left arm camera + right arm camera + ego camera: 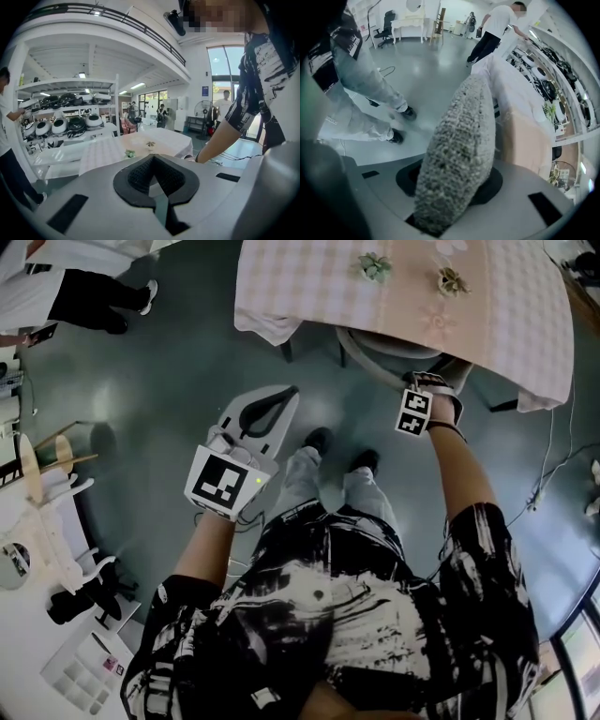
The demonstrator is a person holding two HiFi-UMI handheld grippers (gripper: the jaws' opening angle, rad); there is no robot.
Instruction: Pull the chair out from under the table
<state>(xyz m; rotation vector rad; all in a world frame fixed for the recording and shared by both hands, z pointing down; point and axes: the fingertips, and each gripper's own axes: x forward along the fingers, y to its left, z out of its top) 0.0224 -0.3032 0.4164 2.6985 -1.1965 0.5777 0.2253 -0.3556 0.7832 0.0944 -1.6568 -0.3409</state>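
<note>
Two grippers noted. Left gripper (284, 397) hangs nearer the person's body, jaws together on nothing, well apart from the chair (457, 140). Right gripper (429, 386) points steeply down, its jaws clamped across the top edge of the fuzzy grey chair back, which fills the gap between them. That edge's long axis runs along the table (511, 324) edge, and the rest of the chair is tucked beneath. Judgement: the pull lies toward the person's shoes (319, 439), away from the table.
</note>
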